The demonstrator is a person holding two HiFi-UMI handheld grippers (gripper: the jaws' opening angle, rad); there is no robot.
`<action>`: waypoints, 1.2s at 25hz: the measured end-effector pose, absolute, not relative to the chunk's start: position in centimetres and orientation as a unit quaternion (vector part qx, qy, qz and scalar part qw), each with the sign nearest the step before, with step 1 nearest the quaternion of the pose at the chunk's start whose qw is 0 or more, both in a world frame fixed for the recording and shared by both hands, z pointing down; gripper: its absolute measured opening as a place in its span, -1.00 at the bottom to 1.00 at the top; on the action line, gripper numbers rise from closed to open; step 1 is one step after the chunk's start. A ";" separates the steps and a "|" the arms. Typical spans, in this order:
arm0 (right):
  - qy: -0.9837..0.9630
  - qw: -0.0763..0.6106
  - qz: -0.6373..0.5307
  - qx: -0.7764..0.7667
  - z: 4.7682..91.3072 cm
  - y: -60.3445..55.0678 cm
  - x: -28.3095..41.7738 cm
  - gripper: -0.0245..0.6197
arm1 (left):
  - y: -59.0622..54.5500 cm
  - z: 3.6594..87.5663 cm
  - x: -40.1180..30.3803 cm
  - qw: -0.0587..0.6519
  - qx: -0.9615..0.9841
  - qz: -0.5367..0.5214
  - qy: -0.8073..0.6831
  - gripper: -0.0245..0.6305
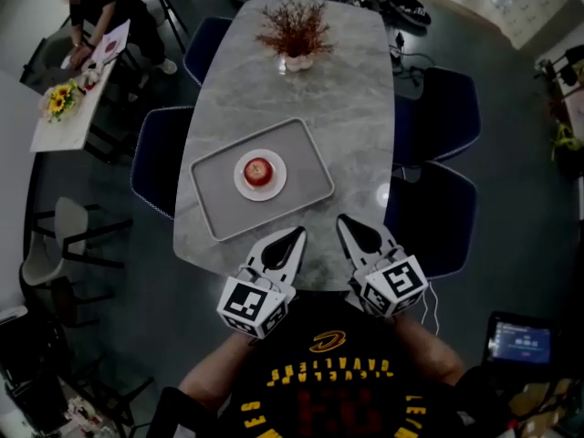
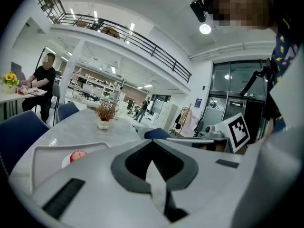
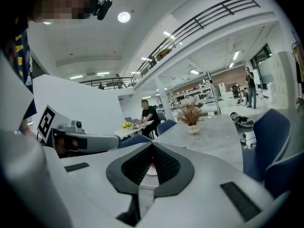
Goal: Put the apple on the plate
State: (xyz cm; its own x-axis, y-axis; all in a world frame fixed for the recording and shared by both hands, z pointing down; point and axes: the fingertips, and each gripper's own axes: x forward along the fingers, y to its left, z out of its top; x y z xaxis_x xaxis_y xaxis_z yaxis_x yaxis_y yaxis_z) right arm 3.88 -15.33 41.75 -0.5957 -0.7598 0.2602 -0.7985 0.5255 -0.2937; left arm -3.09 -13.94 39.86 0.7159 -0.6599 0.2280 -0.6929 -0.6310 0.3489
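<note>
A red apple (image 1: 258,171) sits on a small white plate (image 1: 276,183), which rests in a grey tray (image 1: 306,153) on the marble table (image 1: 347,89). Both grippers hang over the table's near edge, close to my body and short of the tray. My left gripper (image 1: 299,233) is shut with nothing in it. My right gripper (image 1: 342,219) is also shut and empty. The left gripper view has the apple (image 2: 77,156) low on the left, beyond the shut left gripper (image 2: 152,142). In the right gripper view the closed right gripper (image 3: 152,146) hides most of the plate.
A white vase of dried twigs (image 1: 294,36) stands at the table's far end. Blue chairs (image 1: 436,117) line both long sides. At the upper left a person (image 1: 96,7) sits at a white side table with yellow flowers (image 1: 60,101). A small screen (image 1: 522,343) glows at lower right.
</note>
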 end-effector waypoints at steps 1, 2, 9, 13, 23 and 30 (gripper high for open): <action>-0.877 0.044 0.181 0.443 40.8 -15.2 3.9 -0.90 | -13.6 39.1 -2.9 0.199 0.905 0.035 -0.374 -0.92; -0.881 0.039 0.169 0.439 39.9 -15.0 4.0 -0.90 | -13.2 38.4 -2.7 0.190 0.907 0.031 -0.374 -0.92; -0.896 0.006 0.112 0.429 35.9 -13.0 3.1 -0.90 | -11.0 35.4 -1.4 0.159 0.910 0.014 -0.382 -0.92; -0.902 0.002 0.093 0.421 35.6 -11.8 2.7 -0.90 | -10.0 35.7 -1.3 0.164 0.908 0.017 -0.386 -0.92; -0.907 0.010 0.086 0.412 35.9 -10.9 3.1 -0.90 | -9.8 35.7 -0.8 0.170 0.904 0.018 -0.392 -0.92; -0.906 0.006 0.090 0.414 36.0 -10.8 3.2 -0.90 | -9.9 35.4 -0.6 0.161 0.906 0.013 -0.392 -0.92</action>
State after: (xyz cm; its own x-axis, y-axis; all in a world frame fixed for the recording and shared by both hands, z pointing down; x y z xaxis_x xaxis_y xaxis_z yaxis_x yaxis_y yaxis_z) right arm 3.20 -10.81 35.98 -0.6567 -0.7492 0.0862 -0.7515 0.6406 -0.1578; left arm -0.65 -9.86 35.44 0.6921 -0.7061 0.1496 -0.7144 -0.6408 0.2809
